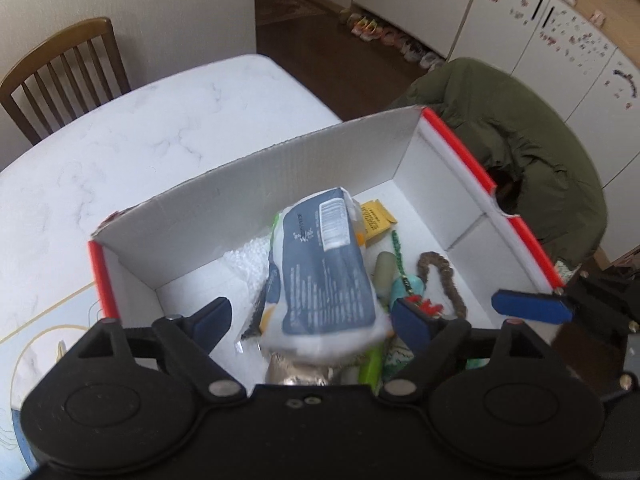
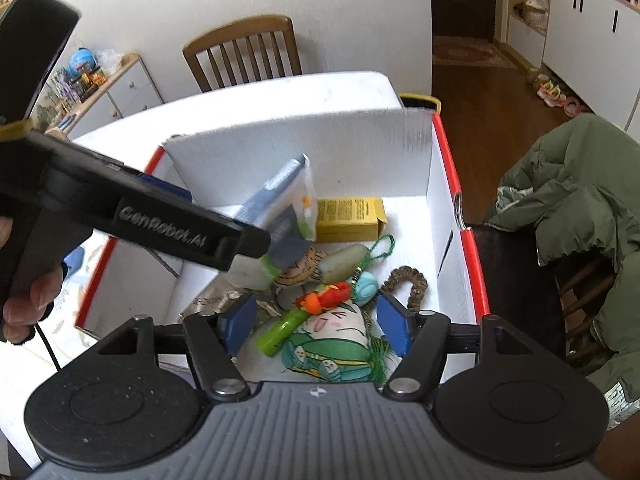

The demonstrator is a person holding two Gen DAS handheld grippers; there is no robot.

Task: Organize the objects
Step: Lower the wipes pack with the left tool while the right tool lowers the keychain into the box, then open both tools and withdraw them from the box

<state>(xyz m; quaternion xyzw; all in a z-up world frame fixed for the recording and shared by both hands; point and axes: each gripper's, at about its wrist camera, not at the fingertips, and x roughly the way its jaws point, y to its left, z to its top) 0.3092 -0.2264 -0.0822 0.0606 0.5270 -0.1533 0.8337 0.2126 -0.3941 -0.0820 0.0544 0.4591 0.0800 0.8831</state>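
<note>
Home dining area: white marble-look table [image 1: 160, 120], brown slatted wooden chair [image 2: 244, 54], white cabinet doors dotted with small stickers [image 1: 560, 40], shoes lined along dark wooden floor [image 1: 384, 36].

A wooden chair [image 2: 244, 50] stands at the far edge of the white marble surface [image 1: 152, 120]. An olive green jacket [image 1: 516, 136] hangs over another chair [image 2: 580, 292]; shoes [image 1: 384, 36] line the white cabinets [image 1: 532, 28].

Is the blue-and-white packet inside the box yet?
Above it. The blue-and-white packet is tilted over the box contents, blurred; left hand-held gripper open.
</note>
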